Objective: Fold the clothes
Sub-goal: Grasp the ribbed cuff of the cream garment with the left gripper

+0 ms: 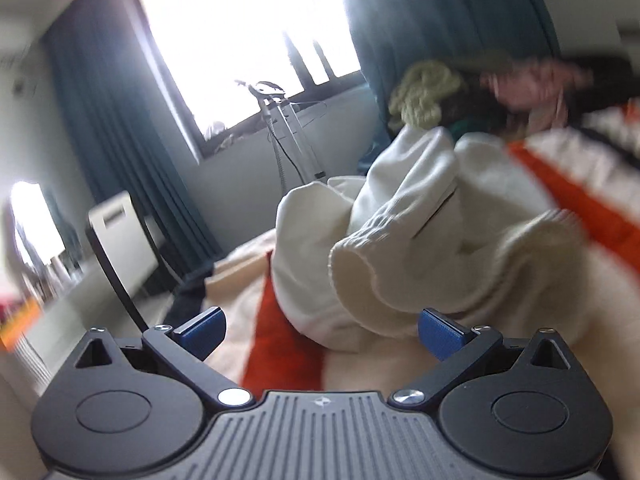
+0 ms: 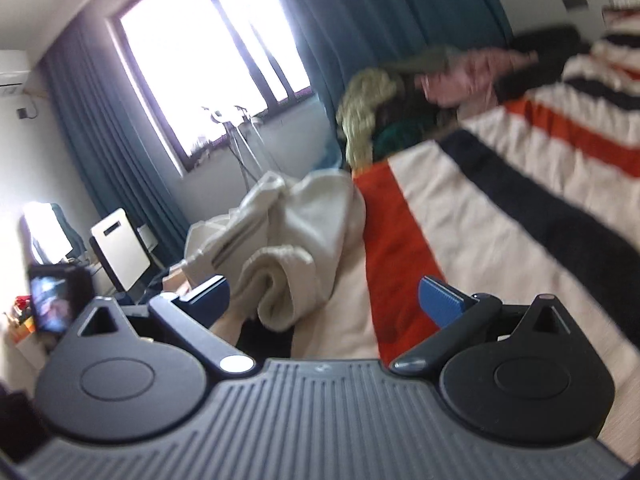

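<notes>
A crumpled cream-white garment (image 1: 400, 240) with a ribbed cuff lies bunched on the striped bed cover (image 1: 288, 352), just ahead of my left gripper (image 1: 320, 334). That gripper is open, its blue pads (image 1: 440, 334) apart with nothing between them. In the right wrist view the same cream garment (image 2: 296, 232) lies ahead and left of my right gripper (image 2: 324, 302), which is also open and empty. A bare forearm (image 2: 230, 326) shows below the garment's rolled cuff. A pile of other clothes (image 2: 404, 96), yellow-green, pink and dark, sits at the far end of the bed.
The bed cover (image 2: 500, 208) has cream, orange and navy stripes. Beyond the bed are a bright window (image 1: 240, 28), teal curtains (image 1: 116, 128), a garment steamer stand (image 1: 288, 132) and a white chair (image 2: 120, 248). A small lit screen (image 2: 52, 304) sits at the left.
</notes>
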The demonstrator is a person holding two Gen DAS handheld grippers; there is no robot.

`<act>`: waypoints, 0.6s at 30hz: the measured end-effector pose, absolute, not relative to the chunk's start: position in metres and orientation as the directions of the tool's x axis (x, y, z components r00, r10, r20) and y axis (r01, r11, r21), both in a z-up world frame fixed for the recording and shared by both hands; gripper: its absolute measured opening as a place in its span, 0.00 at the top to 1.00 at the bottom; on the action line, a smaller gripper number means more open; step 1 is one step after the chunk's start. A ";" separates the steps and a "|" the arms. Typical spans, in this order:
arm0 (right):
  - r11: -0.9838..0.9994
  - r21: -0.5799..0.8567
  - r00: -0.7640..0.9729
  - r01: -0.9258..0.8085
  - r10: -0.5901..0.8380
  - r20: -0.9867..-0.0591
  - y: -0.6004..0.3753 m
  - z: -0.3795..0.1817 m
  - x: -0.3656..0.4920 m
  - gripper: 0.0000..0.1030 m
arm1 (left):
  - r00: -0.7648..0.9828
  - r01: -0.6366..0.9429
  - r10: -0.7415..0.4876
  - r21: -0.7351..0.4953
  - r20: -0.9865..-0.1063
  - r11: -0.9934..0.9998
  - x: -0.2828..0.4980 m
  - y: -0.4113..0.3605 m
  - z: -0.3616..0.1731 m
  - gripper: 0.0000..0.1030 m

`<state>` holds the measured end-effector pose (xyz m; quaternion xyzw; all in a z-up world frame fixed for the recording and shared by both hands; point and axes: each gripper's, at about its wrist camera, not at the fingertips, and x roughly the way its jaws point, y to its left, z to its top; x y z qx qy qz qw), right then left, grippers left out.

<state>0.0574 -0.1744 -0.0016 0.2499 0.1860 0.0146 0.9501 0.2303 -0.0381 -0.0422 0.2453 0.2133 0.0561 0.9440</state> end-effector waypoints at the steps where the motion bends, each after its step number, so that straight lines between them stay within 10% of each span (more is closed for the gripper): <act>1: 0.873 0.482 0.927 0.070 0.121 -0.354 -0.175 -0.004 0.062 0.00 | 0.904 0.010 0.213 0.519 -0.370 0.855 0.240 -0.037 -0.050 0.00; 10: 0.804 0.568 0.899 0.177 0.103 -0.426 -0.195 -0.034 0.100 0.00 | 0.970 0.110 0.097 0.760 -0.222 0.640 0.292 -0.044 -0.086 0.08; 18: 0.774 0.578 0.895 0.259 0.032 -0.444 -0.210 -0.046 0.108 0.00 | 0.978 0.204 -0.085 0.761 -0.192 0.616 0.307 -0.090 -0.077 0.35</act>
